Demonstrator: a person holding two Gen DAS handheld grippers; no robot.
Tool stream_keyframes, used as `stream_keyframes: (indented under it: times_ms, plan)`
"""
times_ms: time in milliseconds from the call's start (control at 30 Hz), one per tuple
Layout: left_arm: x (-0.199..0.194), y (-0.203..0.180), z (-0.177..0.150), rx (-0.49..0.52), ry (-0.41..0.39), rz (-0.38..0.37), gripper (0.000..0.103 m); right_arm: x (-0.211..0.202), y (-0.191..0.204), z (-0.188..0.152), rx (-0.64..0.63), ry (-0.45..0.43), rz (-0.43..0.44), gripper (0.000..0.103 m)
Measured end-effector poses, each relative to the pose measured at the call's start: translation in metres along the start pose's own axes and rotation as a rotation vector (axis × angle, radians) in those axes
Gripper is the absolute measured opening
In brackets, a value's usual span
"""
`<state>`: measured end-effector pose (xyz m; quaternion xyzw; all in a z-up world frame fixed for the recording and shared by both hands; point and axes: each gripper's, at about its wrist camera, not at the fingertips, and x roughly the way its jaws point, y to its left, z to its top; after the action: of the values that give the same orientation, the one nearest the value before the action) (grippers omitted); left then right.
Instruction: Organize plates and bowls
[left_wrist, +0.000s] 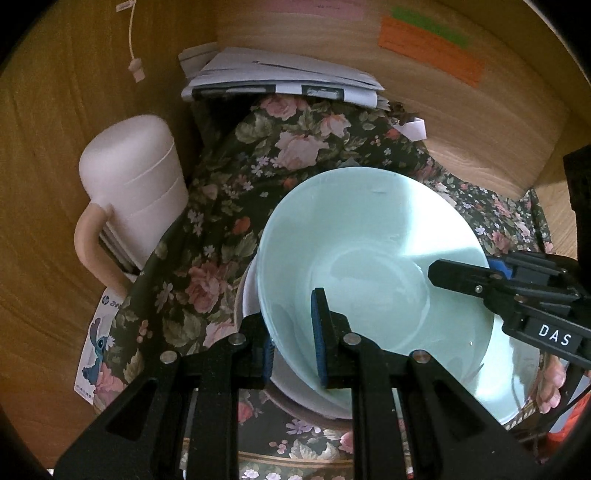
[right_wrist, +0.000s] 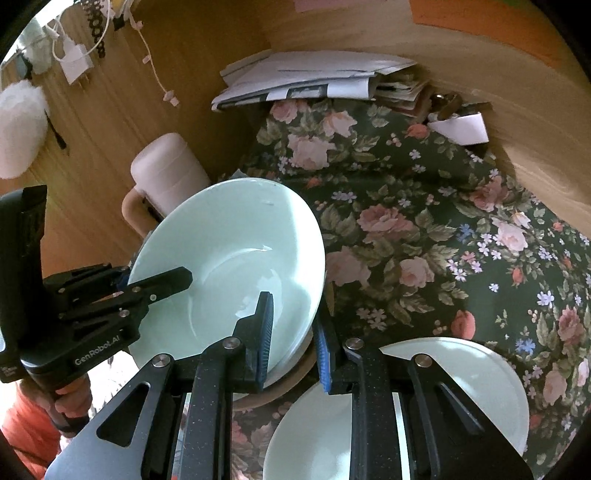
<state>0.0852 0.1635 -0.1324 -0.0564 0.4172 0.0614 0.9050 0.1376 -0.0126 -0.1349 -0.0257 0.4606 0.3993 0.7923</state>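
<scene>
Grippers left (left_wrist: 295, 338) and right (right_wrist: 293, 341) each clamp opposite rims of pale-green glazed bowl (left_wrist: 369, 251), held tilted above floral tablecloth (right_wrist: 406, 221).

I'm seeing two mint bowls (right_wrist: 229, 251) (right_wrist: 480, 373), one pink jug (left_wrist: 136, 192) and one paper stack (left_wrist: 280, 74) sitting around.
</scene>
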Motion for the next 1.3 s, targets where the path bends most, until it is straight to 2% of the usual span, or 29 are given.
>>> stream_keyframes:
  times_ms: [267,733,1000,1100,1200,1300]
  plan:
    - [0.003,0.002,-0.005,0.006,0.006,0.006,0.018,0.005,-0.001,-0.001,-0.008,0.032,-0.010,0.022]
    - [0.008,0.003,-0.001,0.004,0.005,0.013,0.018,0.001,-0.004,-0.002,0.006,0.025,-0.005,0.022]
    - [0.007,-0.010,0.004,0.059,0.012,0.033,0.037,-0.002,-0.005,-0.003,0.013,0.007,-0.006,0.024]
    - [0.005,-0.010,0.007,0.080,0.017,0.031,0.038,-0.008,-0.006,-0.001,0.008,-0.006,-0.012,0.029]
    - [0.004,-0.005,0.010,0.054,0.030,0.010,0.038,-0.011,-0.009,0.001,0.005,-0.018,-0.021,0.036]
    - [0.002,-0.001,0.013,0.039,0.036,-0.007,0.038,-0.012,-0.011,0.003,0.007,-0.017,-0.021,0.038]
